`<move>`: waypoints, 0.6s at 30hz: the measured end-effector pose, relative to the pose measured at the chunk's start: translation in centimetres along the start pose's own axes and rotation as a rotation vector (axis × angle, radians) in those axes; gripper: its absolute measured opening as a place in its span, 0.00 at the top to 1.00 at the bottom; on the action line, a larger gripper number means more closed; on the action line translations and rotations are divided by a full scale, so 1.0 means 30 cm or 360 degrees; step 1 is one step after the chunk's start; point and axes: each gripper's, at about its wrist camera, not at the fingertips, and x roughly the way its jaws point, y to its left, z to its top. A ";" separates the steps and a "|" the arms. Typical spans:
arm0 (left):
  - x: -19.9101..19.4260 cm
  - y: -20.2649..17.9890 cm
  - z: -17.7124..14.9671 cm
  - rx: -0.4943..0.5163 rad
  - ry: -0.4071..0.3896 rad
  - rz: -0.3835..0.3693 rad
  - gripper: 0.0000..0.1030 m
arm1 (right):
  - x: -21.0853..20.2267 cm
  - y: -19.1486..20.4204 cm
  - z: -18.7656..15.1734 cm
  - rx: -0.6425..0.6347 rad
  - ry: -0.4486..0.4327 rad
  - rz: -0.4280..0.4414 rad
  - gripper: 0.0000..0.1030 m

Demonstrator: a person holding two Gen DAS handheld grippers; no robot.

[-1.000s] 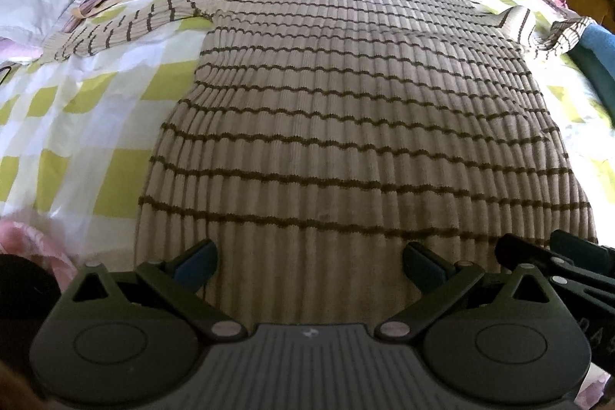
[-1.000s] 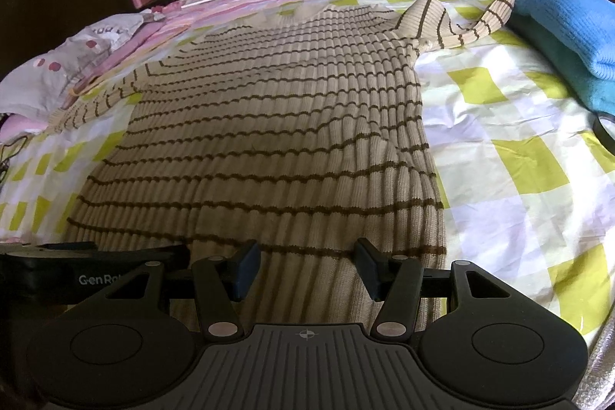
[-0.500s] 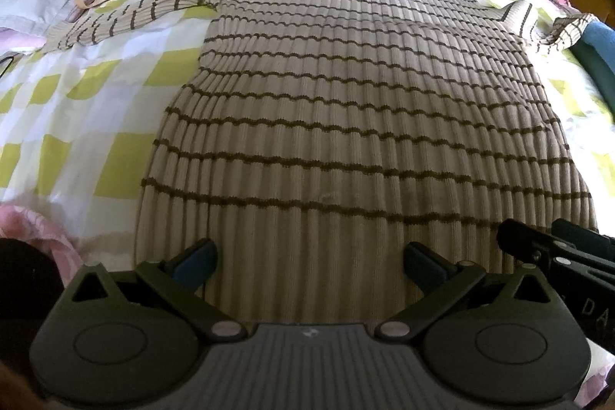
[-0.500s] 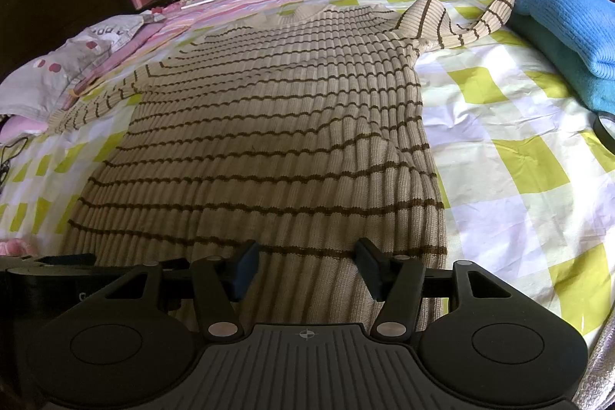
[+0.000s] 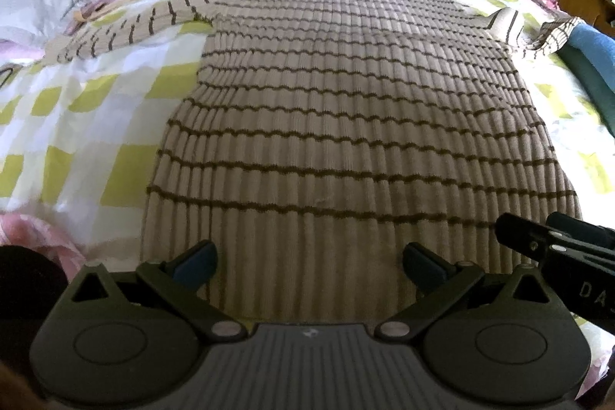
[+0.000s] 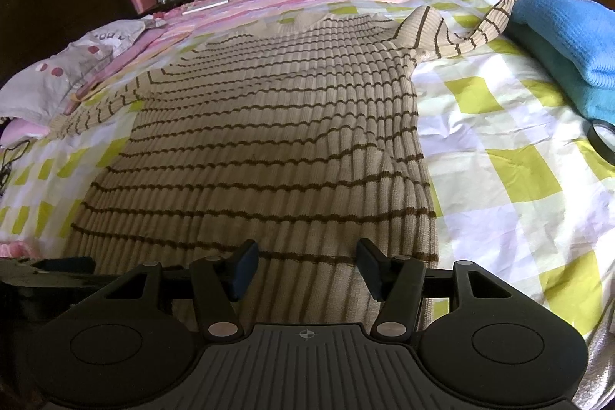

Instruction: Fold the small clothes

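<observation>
Sweater [image 5: 357, 125], beige ribbed knit with brown stripes, lies flat across the bed [image 6: 499, 148], hem at the near edge and collar far. Checked bedding lies bare on both sides of it. One sleeve runs toward the pillow [image 6: 65, 79]; the other bunches against a folded blue blanket [image 6: 565, 33]. Left gripper [image 5: 307, 268] hovers low over the hem, fingers spread wide, holding nothing. Right gripper [image 6: 305, 266] sits alongside, fingers parted less, apparently empty.
</observation>
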 end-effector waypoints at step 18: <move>-0.030 0.019 0.035 -0.0032 -0.0070 -0.0016 0.00 | -0.002 -0.002 0.009 -0.0023 -0.0005 0.0018 0.48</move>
